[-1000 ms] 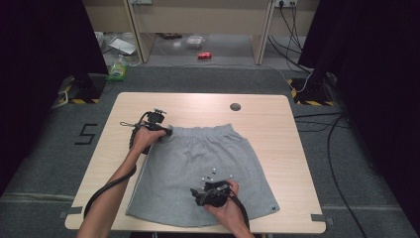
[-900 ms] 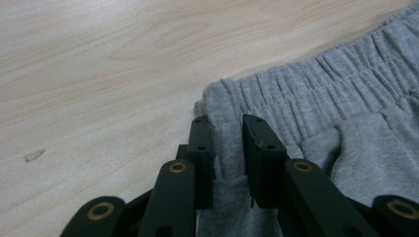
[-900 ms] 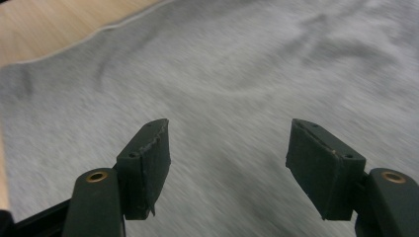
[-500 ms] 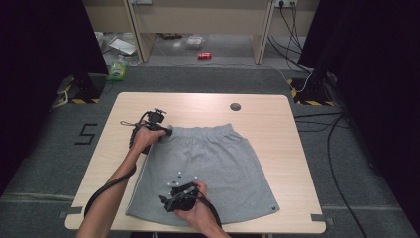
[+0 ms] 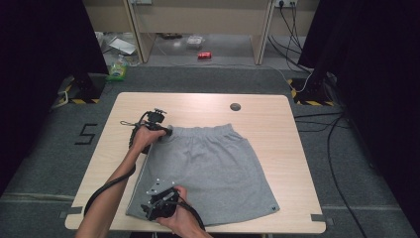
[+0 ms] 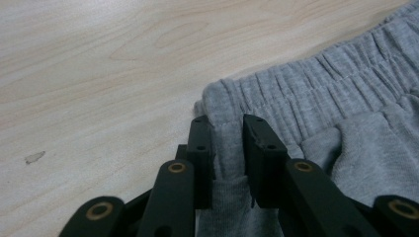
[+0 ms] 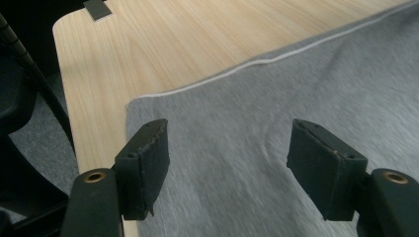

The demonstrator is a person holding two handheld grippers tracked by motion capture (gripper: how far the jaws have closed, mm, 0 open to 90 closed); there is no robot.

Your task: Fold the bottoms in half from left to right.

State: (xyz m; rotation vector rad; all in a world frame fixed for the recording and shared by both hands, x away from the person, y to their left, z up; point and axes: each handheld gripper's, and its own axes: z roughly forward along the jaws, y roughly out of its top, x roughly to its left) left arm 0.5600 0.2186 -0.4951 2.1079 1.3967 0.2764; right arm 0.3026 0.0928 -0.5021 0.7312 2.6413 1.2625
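Note:
Grey shorts [image 5: 213, 168] lie flat on the wooden table [image 5: 292, 148], waistband at the far side. My left gripper [image 5: 167, 131] sits at the far left corner of the garment. In the left gripper view it [image 6: 228, 123] is shut on the gathered waistband [image 6: 306, 84], with a fold of grey cloth pinched between the pads. My right gripper [image 5: 147, 209] hovers over the near left part of the shorts. Its jaws [image 7: 227, 133] stand open above the cloth close to the hem corner [image 7: 131, 104], with nothing between them.
A round cable hole [image 5: 236, 106] is at the table's far side. The near left table corner [image 7: 64, 29] carries a strip of tape [image 7: 96, 9]. On the floor beyond lie a red can [image 5: 204, 55], a green bottle [image 5: 118, 69] and cables [image 5: 327, 124] at the right.
My right gripper has slid left along the near edge of the shorts, from the middle of the hem to its left corner. The left gripper has kept its grip in place.

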